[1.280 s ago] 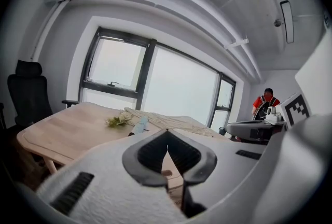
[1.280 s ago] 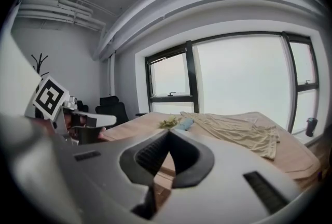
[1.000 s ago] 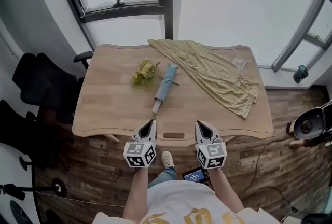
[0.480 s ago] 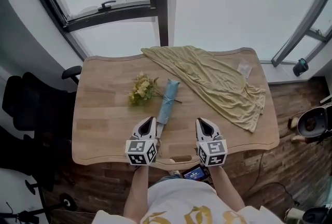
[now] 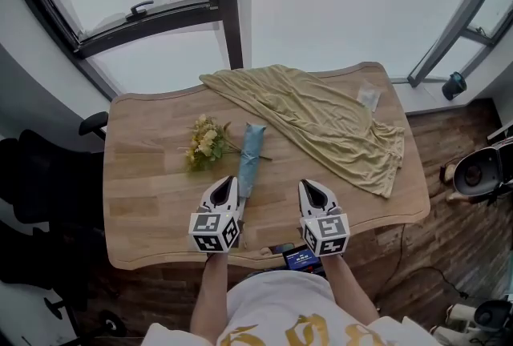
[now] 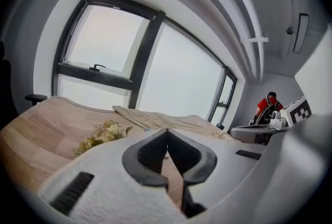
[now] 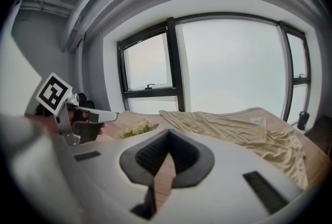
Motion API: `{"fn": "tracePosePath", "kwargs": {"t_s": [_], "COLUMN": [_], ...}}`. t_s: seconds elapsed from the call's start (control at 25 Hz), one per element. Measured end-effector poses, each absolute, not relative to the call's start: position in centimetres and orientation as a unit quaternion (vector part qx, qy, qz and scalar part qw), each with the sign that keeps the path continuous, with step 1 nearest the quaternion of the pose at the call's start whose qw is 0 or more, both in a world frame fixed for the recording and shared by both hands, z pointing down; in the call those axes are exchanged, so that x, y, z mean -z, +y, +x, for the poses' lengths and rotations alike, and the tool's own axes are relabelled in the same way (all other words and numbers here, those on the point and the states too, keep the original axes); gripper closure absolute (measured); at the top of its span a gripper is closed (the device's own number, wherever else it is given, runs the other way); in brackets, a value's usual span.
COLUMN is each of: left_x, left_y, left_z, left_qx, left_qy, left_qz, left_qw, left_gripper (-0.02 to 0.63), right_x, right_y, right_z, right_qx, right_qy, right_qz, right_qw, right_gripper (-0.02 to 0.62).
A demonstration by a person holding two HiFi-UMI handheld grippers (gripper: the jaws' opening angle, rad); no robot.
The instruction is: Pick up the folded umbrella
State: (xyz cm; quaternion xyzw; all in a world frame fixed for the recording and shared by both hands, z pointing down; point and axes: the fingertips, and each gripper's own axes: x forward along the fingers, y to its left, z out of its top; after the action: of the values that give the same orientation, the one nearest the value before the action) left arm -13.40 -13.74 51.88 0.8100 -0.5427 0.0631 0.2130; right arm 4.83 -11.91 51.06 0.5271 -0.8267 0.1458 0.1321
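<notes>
The folded umbrella (image 5: 250, 154), light blue, lies on the wooden table (image 5: 144, 180) and points away from me, with its near end close to my left gripper. That left gripper (image 5: 227, 180) is shut and empty, its tips just left of the umbrella's near end. In the left gripper view its own jaws (image 6: 167, 133) hide the umbrella. Over the table's front, to the right of the umbrella and apart from it, my right gripper (image 5: 311, 186) is also shut and empty. Its tips (image 7: 168, 133) meet in the right gripper view.
A bunch of yellow flowers (image 5: 204, 142) lies left of the umbrella. A yellow-green cloth (image 5: 321, 116) sprawls across the table's back and right, with a small clear packet (image 5: 368, 96) beside it. Large windows stand beyond. A black chair (image 5: 40, 176) is at the left.
Both grippers have come forward from the table's front edge over the tabletop, and the left one now sits beside the umbrella's near end. Both stayed shut.
</notes>
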Motion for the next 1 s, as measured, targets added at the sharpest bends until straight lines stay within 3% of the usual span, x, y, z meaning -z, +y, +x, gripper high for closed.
{"fn": "tracePosePath", "kwargs": {"t_s": [1.0], "left_x": [-57.9], "left_y": [-17.5], "left_z": [-13.0], "left_qx": [-0.139], "left_qy": [-0.541], "left_qz": [0.788], "left_qw": [0.261], "left_gripper": [0.586], "right_x": [-54.9], "right_y": [-15.9], "right_z": [5.3], "right_qx": [-0.173], "right_qy": [-0.824], "right_qz": [0.52], "right_qw": [0.146], "right_gripper": [0.584]}}
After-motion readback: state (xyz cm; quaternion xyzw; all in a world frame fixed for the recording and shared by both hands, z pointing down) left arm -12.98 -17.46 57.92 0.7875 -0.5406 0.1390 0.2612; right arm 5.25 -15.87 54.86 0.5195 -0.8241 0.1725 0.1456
